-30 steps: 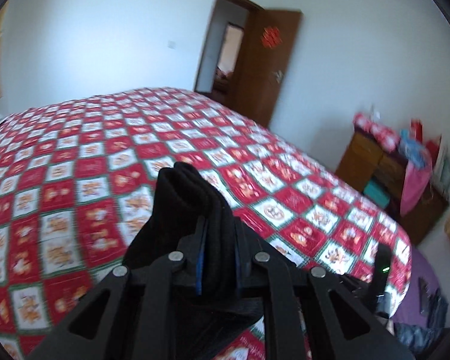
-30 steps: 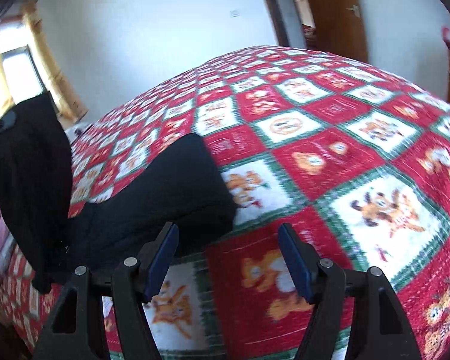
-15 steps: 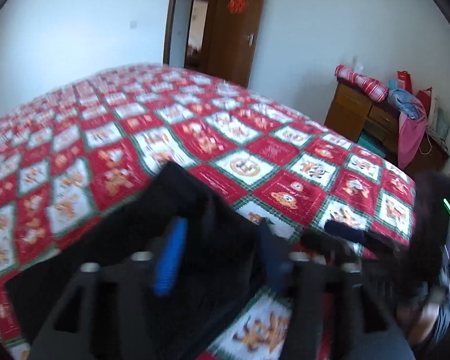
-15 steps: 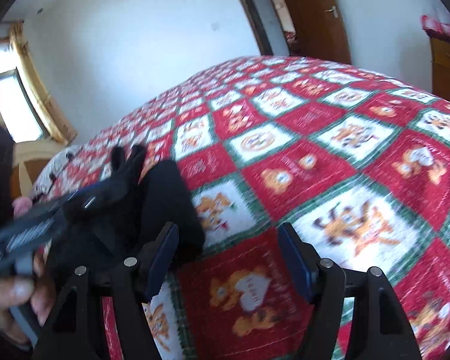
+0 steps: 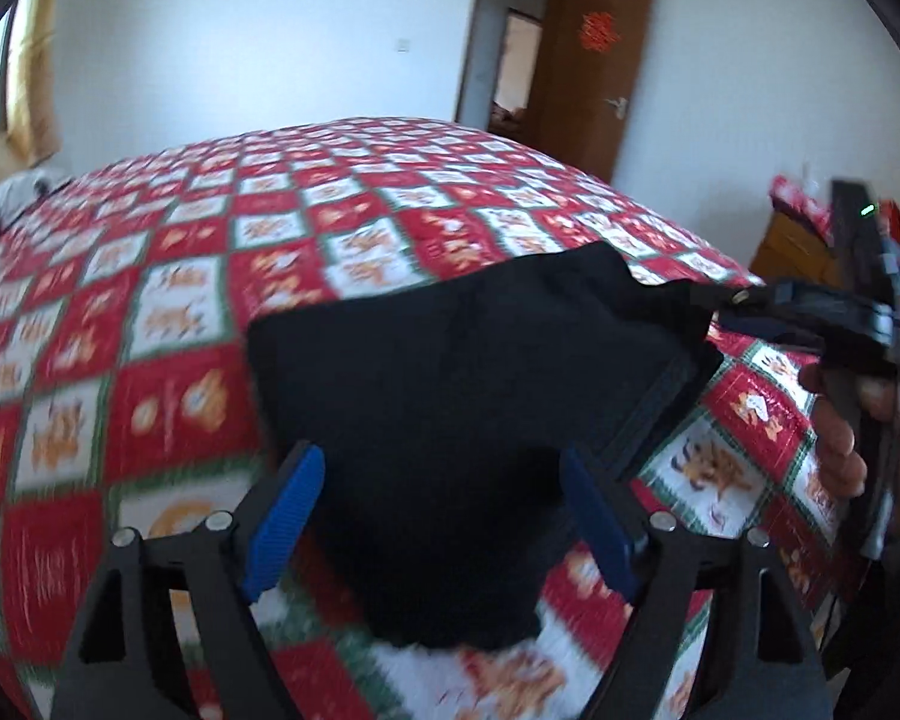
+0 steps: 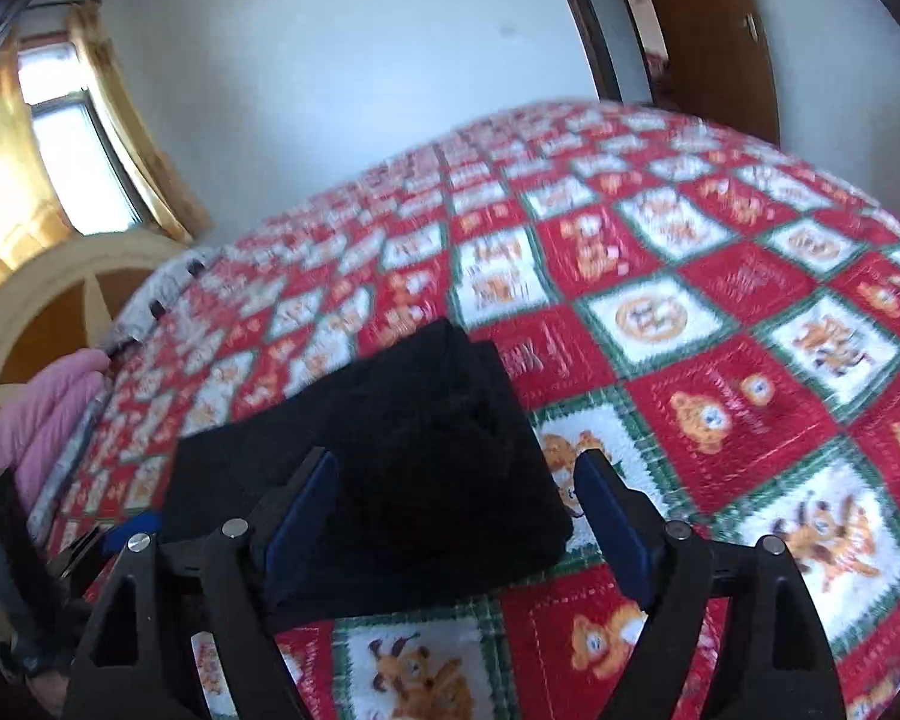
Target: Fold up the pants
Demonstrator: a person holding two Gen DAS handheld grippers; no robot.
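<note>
Pants (image 5: pixel 450 396), soft and limp, lie folded on the bed (image 5: pixel 180 312); my left claw (image 5: pixel 444 516) has just opened, my right claw (image 6: pixel 459 516) has been narrowing, ungripped; I'd pinch an edge.

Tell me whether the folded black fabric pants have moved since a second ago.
Yes. The folded black fabric pants, then lifted in the left gripper, now lie on the red checked quilt; its jaws have just been opening, pads clear.
</note>
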